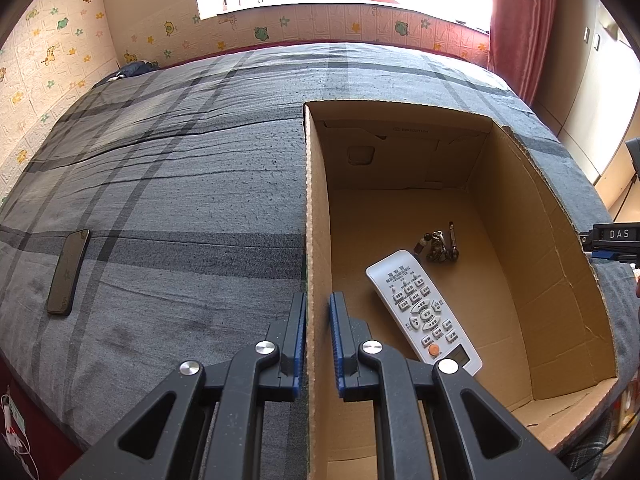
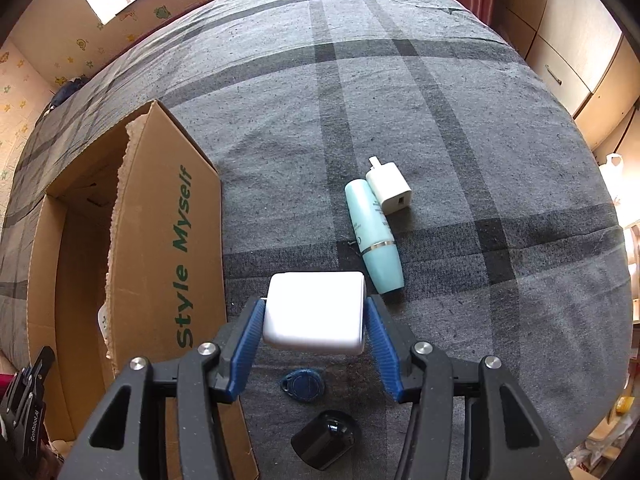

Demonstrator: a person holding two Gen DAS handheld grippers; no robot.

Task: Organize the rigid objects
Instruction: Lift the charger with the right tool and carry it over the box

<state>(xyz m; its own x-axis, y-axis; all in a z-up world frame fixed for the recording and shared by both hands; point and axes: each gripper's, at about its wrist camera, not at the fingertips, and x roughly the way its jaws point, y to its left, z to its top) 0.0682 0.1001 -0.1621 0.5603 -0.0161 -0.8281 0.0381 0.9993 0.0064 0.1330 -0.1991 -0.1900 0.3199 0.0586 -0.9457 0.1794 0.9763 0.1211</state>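
Note:
My left gripper [image 1: 318, 308] is shut on the left wall of the open cardboard box [image 1: 314, 216], one blue pad on each side of the wall. Inside the box lie a white remote control [image 1: 424, 312] and a bunch of keys [image 1: 440, 246]. My right gripper [image 2: 315, 314] is shut on a white power adapter [image 2: 316, 312], held above the grey checked bedsheet just right of the box [image 2: 160, 248]. On the sheet beyond lie a light blue tube [image 2: 374, 236] and a small white charger [image 2: 389, 188]. Below the adapter lie a blue key fob [image 2: 303, 385] and a black round object [image 2: 326, 438].
A black phone [image 1: 68, 272] lies on the bedsheet far left of the box. The other gripper's black body [image 1: 612, 240] shows at the right edge of the left wrist view. Wardrobe doors [image 2: 560, 60] stand beyond the bed's right side, and a red curtain [image 1: 520, 20] hangs by the window.

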